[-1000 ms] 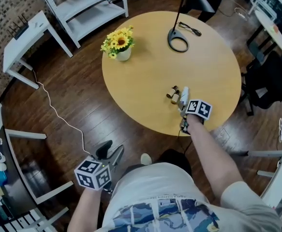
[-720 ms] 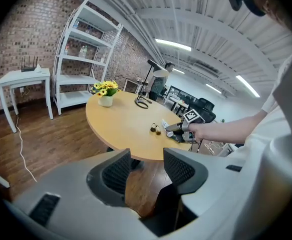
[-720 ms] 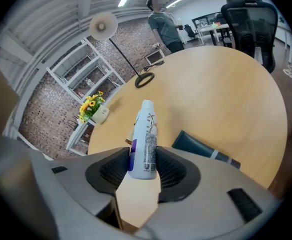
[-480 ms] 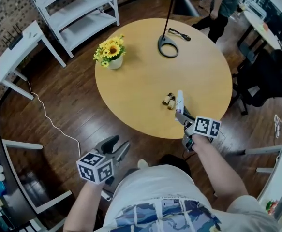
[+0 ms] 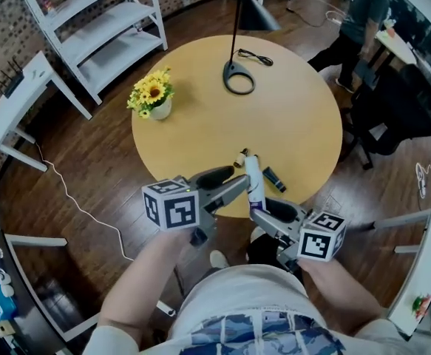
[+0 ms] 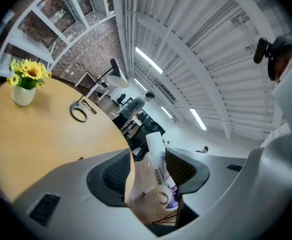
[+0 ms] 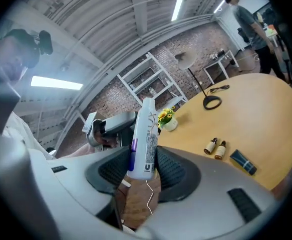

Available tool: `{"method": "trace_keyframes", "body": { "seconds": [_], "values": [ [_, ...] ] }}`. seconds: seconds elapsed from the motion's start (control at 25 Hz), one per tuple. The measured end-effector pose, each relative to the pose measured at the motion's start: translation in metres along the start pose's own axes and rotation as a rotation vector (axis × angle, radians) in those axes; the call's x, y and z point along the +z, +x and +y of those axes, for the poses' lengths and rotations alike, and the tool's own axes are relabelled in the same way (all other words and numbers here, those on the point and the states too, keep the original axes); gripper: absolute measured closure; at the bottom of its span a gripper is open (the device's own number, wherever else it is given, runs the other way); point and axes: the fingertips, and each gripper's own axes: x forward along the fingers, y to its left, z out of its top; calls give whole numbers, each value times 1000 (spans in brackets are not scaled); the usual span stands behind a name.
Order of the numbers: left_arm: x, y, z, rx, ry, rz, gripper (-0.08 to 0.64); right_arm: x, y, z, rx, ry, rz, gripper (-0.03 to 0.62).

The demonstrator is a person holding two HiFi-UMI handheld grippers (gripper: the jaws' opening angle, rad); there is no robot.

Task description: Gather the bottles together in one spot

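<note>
Two grippers sit low in the middle of the head view: the left gripper (image 5: pixel 239 180) and the right gripper (image 5: pixel 256 207). Bottles number three: one tall white bottle (image 5: pixel 253 185) and two small brown bottles (image 7: pixel 210 145). There is one dark tube (image 5: pixel 274 179), one round table (image 5: pixel 289 124), one vase of sunflowers (image 5: pixel 156 102), one lamp (image 5: pixel 253 13), one white shelf unit (image 5: pixel 104 28) at upper left and one person (image 5: pixel 363 21) at upper right.

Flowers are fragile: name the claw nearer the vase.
Left. Left claw, jaws just opened wider around the white bottle, is below-right of the vase; right claw, gripping it, sits farther right.
</note>
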Motion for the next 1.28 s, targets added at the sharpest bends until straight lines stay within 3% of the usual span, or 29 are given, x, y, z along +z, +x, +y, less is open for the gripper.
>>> {"method": "trace_keyframes", "body": {
  "seconds": [0.24, 0.32, 0.44, 0.64, 0.76, 0.88, 1.0, 1.08, 1.28],
  "values": [
    [19, 66, -11, -203, -205, -5, 357, 19, -12, -37, 54, -66, 35, 403],
    [27, 85, -5, -184, -193, -5, 413, 24, -10, -50, 71, -93, 63, 402],
    [38, 110, 6, -120, -146, 12, 413, 40, -11, -74, 83, -104, 53, 403],
    [71, 160, 12, -59, -24, 26, 422, 84, -15, -120, 79, -212, 35, 400],
    [92, 184, 27, 51, 118, 15, 430, 108, -22, -155, 48, -267, 40, 382],
    [119, 200, 66, 232, 316, -12, 431, 127, -41, -195, -22, -305, 39, 367],
    [139, 213, 120, 399, 491, -21, 432, 136, -66, -239, -90, -272, 37, 367],
    [149, 219, 158, 471, 542, -33, 431, 137, -82, -263, -133, -235, 43, 367],
    [157, 236, 246, 595, 565, -48, 432, 133, -119, -313, -219, -172, 66, 367]
  ]
}}
